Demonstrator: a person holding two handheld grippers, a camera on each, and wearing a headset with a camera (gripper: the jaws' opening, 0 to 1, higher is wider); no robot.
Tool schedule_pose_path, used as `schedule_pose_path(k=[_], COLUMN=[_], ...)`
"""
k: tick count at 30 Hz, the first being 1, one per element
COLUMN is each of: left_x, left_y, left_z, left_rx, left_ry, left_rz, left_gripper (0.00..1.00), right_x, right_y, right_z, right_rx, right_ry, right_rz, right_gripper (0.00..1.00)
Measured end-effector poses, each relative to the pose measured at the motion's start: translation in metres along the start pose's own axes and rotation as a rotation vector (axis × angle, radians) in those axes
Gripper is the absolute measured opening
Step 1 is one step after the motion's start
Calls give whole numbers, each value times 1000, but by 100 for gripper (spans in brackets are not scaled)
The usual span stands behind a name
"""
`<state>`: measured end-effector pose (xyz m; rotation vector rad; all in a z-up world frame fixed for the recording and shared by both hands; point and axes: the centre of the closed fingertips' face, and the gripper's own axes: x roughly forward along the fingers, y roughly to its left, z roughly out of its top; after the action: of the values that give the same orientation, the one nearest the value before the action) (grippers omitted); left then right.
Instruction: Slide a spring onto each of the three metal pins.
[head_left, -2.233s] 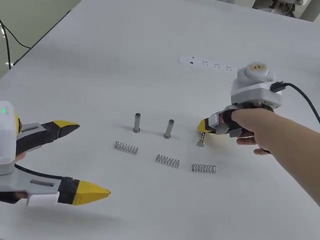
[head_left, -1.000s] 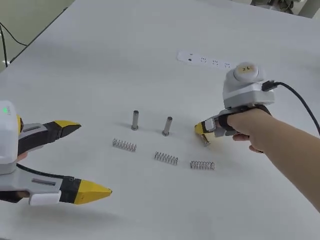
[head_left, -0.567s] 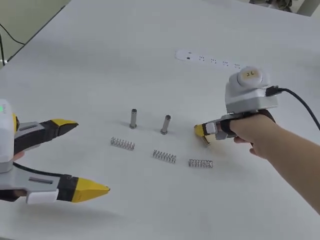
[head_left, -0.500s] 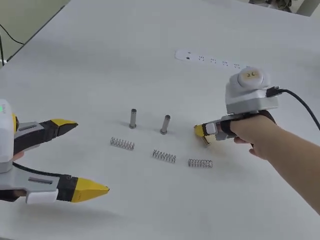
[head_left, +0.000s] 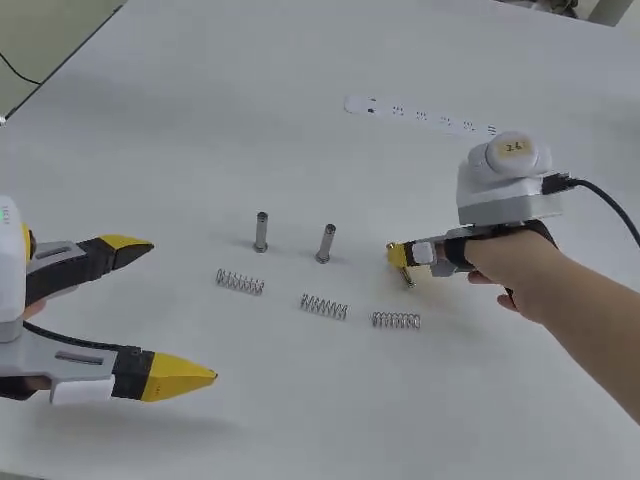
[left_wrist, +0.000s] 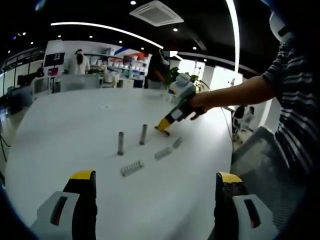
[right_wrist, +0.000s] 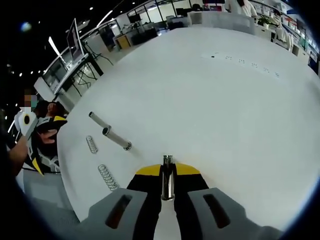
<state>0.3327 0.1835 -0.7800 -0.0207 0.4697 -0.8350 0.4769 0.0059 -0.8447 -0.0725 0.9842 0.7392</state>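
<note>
Left gripper (head_left: 180, 311) sits at the far left of the head view, low over the white table (head_left: 300, 420). Jaws are spread wide w/ nothing btwn them, yellow tips pointing right toward the parts and well apart from them. Next over, left pin (head_left: 261, 231) stands upright, w/ left spring (head_left: 240, 282) lying flat just in front, not touching. Mid pin (head_left: 326, 243) stands near it w/ a slight lean, and mid spring (head_left: 324, 306) lies in front. Right spring (head_left: 396, 320) lies flat further right. The 3 springs make a loose row, none on a pin. Just behind that last spring, right gripper (head_left: 400, 255) is down near the table, jaws pinching the third pin (head_left: 407, 277). In the right gripper view the pin is clamped lengthwise btwn the yellow tips, its end sticking out past them. Can't tell if its lower end touches the table. A hand (head_left: 505, 265) grips the tool, and a black cable (head_left: 600, 200) runs off right. Power strip (head_left: 420, 115) lies at the back, well apart.
</note>
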Motion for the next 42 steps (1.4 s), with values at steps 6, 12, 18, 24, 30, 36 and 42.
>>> schedule_pose_path(k=[6,12,18,24,30,36,42], left_x=[1,0,0,-1,-1,0,1], left_y=[-1,-1,1,2,2,2,0], left_z=[1,3,4,5,6,8,7], left_rx=[-1,1,1,3,4,7,10], left_ry=[-4,-8,-10,-8,-11,-14,-10], left_rz=[-3,-3,-1,-1,-3,-4,-8], left_gripper=[96,97,97,96,96,96,96], right_x=[-4,-7,-10,-11,-13,-19,-21], right_y=[1,0,-2,-2,-1,-3,-4], right_z=[3,7,9,10,13,14,13], right_rx=[-21,-23,-30,-32,-44,-46,-43], right_ry=[-27,-59,-81,-96,-111,-126,-137], right_rz=[-3,-4,-10,-11,-8,-11,-13], right_gripper=[5,5,5,5,5,5,5])
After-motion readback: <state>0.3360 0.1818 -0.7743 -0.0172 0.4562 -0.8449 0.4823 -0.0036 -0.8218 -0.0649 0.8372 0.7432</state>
